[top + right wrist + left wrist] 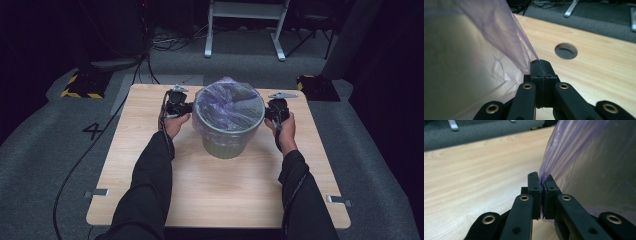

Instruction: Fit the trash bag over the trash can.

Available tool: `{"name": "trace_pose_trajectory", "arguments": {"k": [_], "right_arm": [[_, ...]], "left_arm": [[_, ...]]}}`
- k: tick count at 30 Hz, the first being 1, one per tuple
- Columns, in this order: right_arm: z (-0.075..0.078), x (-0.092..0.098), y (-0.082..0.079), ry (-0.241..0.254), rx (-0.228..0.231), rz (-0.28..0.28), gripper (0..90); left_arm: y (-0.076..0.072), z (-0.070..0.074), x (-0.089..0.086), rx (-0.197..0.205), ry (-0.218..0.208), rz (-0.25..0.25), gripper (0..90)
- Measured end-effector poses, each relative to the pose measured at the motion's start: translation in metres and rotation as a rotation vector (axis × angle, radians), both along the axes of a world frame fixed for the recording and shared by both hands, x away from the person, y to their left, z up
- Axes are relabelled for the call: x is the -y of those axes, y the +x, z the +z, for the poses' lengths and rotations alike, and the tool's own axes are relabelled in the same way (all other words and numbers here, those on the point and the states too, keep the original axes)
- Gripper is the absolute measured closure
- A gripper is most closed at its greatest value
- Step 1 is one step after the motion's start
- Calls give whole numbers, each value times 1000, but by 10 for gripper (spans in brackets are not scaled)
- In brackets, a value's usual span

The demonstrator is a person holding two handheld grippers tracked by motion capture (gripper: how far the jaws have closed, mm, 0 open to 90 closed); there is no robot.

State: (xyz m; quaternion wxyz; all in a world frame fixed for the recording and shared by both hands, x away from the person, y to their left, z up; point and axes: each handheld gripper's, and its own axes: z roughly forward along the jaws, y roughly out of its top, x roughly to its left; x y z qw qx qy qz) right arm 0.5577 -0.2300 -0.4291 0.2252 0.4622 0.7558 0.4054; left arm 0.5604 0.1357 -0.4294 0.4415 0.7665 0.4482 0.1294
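You have one grey bin (226, 142) standing mid-table (210, 200), lined with one purple plastic bag (230, 105). Your two grippers flank it: the left gripper (542, 185) pinches the bag's edge at the bin's left side, and the right gripper (541, 67) is clamped on the film at its right.

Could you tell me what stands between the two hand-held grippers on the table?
In the high view, a grey bin lined with a purple bag stands between the left hand-held gripper and right hand-held gripper.
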Motion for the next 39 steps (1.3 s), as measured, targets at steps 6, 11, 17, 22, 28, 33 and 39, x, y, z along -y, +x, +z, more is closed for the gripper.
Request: {"name": "trace_pose_trajectory", "arguments": {"k": [6, 11, 17, 22, 28, 33, 39], "right_arm": [[-9, 6, -6, 1, -15, 13, 900], [-15, 14, -14, 4, -22, 32, 900], [-24, 23, -23, 20, -32, 54, 900], [-30, 27, -30, 25, -36, 76, 900], [-31, 31, -40, -3, -9, 88, 858], [-25, 39, -49, -39, 52, 103, 718], [-16, 46, -57, -69, 81, 116, 504]], "left_arm": [[-9, -12, -8, -1, -5, -4, 859], [-19, -19, -20, 5, -6, 4, 858], [-29, -28, -32, 7, -21, 8, 855], [-38, -28, -38, 21, -25, 14, 839], [-56, -17, -44, 105, -20, 26, 590], [-72, -8, -49, 154, -2, -9, 388], [-87, -3, -53, 181, 0, -72, 279]]}}
